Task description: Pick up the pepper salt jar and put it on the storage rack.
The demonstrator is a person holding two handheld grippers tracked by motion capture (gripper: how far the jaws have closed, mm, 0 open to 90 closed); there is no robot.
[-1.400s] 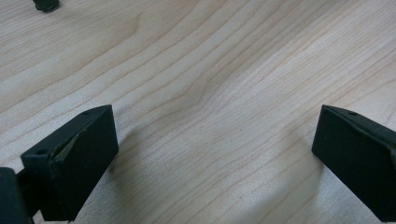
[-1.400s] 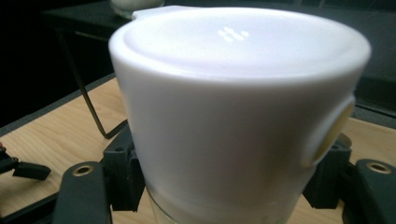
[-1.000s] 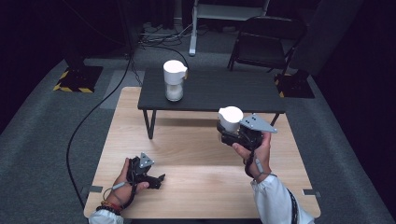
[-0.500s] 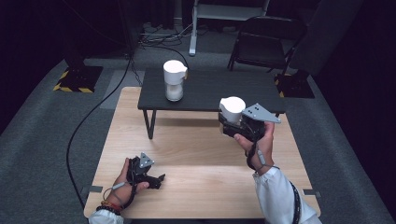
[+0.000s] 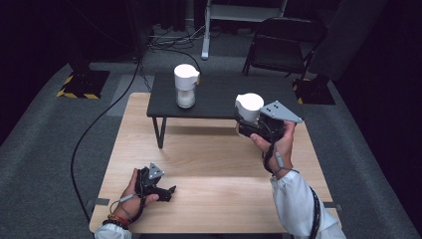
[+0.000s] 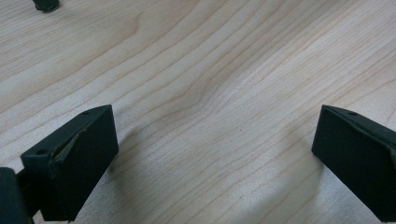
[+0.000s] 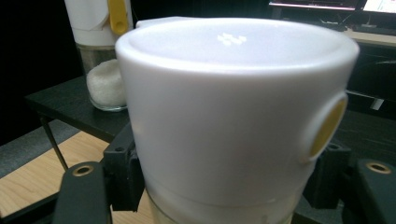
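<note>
Right gripper [image 5: 247,125] held up off the wooden table [image 5: 209,209], jaws clamped on the lower body of a white-lidded jar [image 5: 248,107]; jar upright, lid uppermost. In the right gripper view the jar [image 7: 233,116] sits square between the two black jaws, pads pressed against either side below the white lid, a yellow round button on the lid's right flank, a clear glass part just visible under the lid. Jar carried over the near edge of the small black table [image 5: 219,94], at that table's right end. Right hand [image 5: 276,144] wraps the gripper body, white sleeve below it. Second jar [image 5: 186,85] stands upright on the black table toward its left, well apart from the held one; white lid, yellow tab, clear glass base with white grains inside. Left gripper [image 5: 166,190] rests low at the near left of the wooden table, left hand [image 5: 134,191] around it, jaws spread wide, bare wood grain between them in the left gripper view [image 6: 210,158]. Dark chair [image 5: 283,45] behind the black table, black cable [image 5: 99,124] across the grey floor at left.
</note>
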